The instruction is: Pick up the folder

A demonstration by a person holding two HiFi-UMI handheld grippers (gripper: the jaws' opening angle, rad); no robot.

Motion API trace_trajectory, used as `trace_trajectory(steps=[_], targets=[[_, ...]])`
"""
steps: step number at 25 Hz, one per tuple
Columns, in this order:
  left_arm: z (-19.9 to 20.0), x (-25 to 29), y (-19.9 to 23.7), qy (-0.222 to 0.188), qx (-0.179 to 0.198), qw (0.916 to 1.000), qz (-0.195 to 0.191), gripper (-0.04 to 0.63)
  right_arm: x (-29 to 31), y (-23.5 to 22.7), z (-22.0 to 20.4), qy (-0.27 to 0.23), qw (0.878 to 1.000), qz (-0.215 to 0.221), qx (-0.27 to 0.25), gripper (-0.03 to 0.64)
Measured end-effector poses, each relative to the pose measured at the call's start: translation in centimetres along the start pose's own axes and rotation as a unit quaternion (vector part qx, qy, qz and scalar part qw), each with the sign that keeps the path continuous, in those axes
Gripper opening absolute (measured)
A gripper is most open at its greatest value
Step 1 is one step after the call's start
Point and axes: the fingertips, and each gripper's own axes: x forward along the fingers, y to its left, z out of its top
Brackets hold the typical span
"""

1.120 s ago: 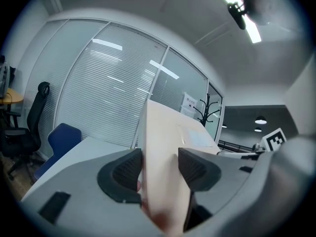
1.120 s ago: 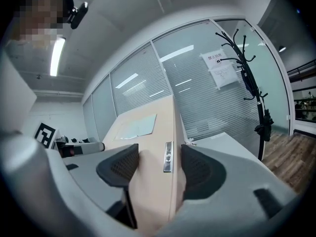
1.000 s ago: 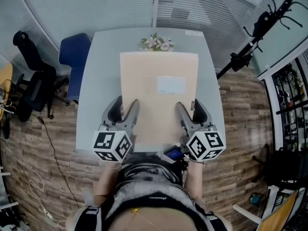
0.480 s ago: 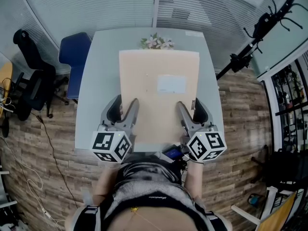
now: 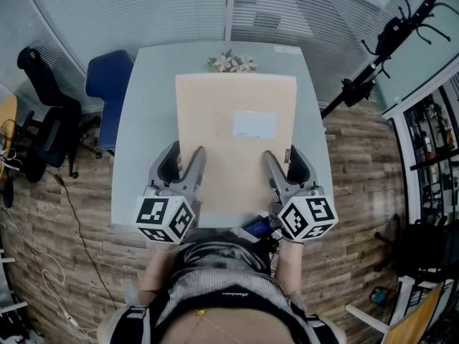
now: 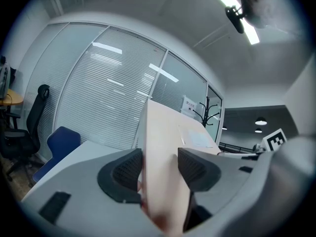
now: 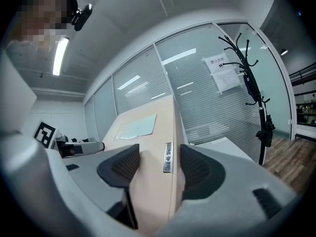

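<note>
The folder point(image 5: 237, 142) is a thick beige box folder with a pale label point(image 5: 254, 125) on its top face, held flat over the grey table point(image 5: 143, 120). My left gripper point(image 5: 184, 160) is shut on its near left edge and my right gripper point(image 5: 283, 162) on its near right edge. In the left gripper view the folder point(image 6: 163, 147) fills the gap of the left gripper point(image 6: 158, 169), both pads against it. The right gripper view shows the folder point(image 7: 153, 147) and its metal side clip point(image 7: 168, 157) clamped in the right gripper point(image 7: 158, 169).
A small bunch of flowers point(image 5: 233, 63) lies at the table's far edge, partly under the folder. A blue chair point(image 5: 107, 84) and a black office chair point(image 5: 43, 106) stand to the left. A black coat stand point(image 5: 387, 41) is at the right, glass walls with blinds behind.
</note>
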Motion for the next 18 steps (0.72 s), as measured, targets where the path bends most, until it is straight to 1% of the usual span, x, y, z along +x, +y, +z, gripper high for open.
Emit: trace_trajectory(steps=[18], targets=[[-0.2,1.2,-0.2,0.005,0.001,1.0000,0.005,0.221,0.7,-1.0,0.0,0.007,1.000,-0.002,-0.002,0.256]])
